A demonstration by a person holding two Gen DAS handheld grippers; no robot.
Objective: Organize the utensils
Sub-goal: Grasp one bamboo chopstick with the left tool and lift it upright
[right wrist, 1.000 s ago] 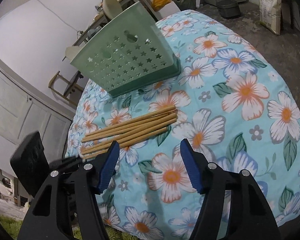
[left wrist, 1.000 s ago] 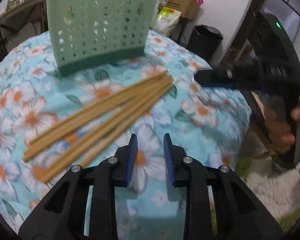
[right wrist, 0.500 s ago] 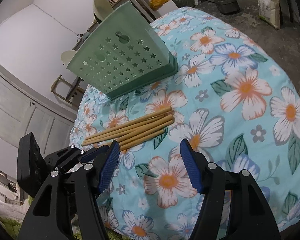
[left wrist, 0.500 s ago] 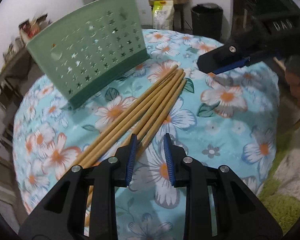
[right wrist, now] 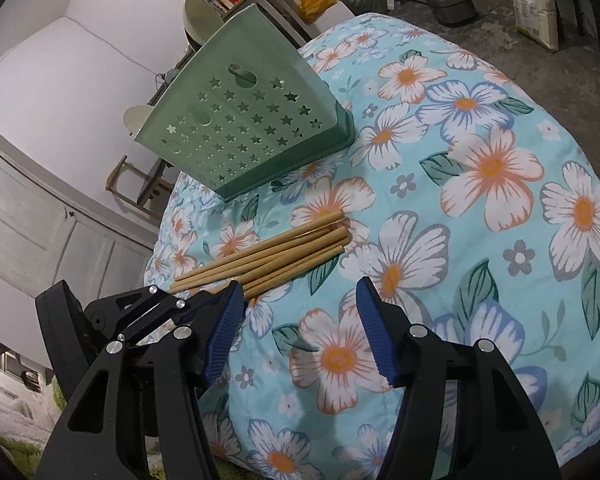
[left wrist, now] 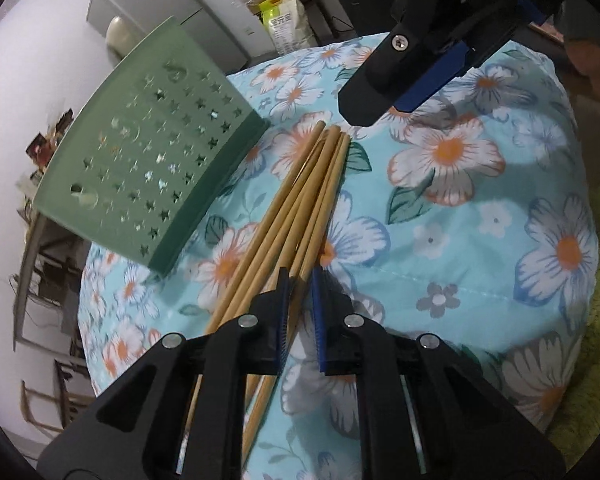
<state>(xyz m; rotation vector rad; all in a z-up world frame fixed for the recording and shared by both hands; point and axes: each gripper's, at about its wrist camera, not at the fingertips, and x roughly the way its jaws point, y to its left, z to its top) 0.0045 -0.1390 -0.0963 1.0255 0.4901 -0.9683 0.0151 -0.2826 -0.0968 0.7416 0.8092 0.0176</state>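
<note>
While closing — left tool [left wrist: 300, 280] astride chopsticks [left wrist: 300, 196]

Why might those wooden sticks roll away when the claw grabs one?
The chopsticks look thin and rounded, so nudged neighbours would probably roll on the flowered cloth. They look stiff and light, likely lifting without bending. The left claw is closing around one stick, which might pivot if pinched near its end.
</note>
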